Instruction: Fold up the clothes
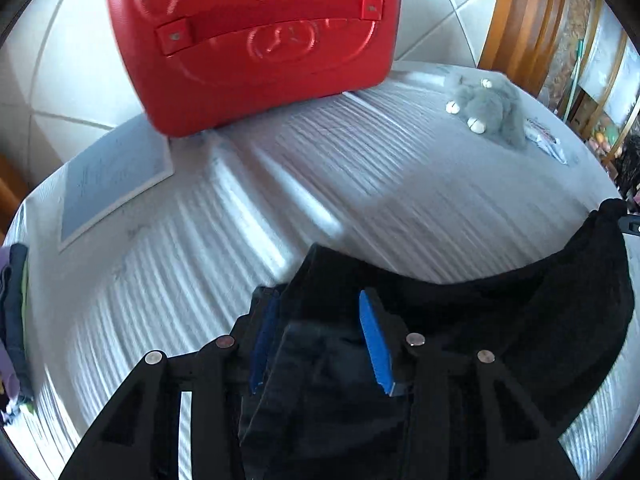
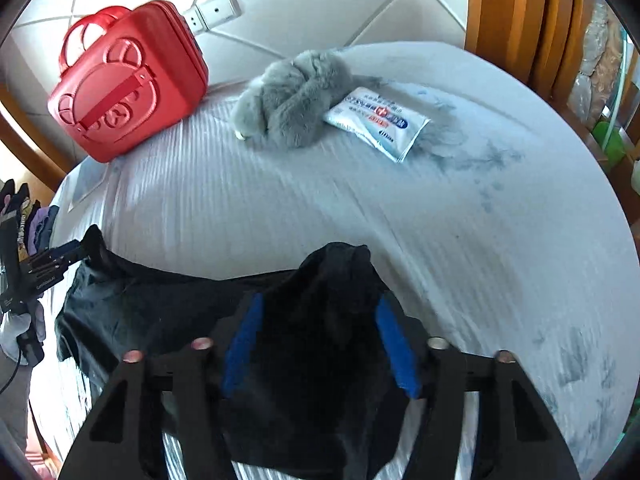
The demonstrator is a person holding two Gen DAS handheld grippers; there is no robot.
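While the black garment (image 2: 168,304) hung stretched above the white striped bedspread (image 2: 400,208), the left gripper (image 1: 320,336) had its blue pads clamped on one bunched corner, and the right gripper (image 2: 320,340) pinched the other. Beyond lay a red case (image 2: 128,80) embossed with a bear face, a grey plush toy (image 2: 292,96) and a white packet (image 2: 376,120) whose print was too blurred to read.

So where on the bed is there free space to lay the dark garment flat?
The widest bare patch of sheet lies between the dark garment and the red case. The far side is crowded: grey plush toy touching a wipes packet. A clothes pile fills the left edge.
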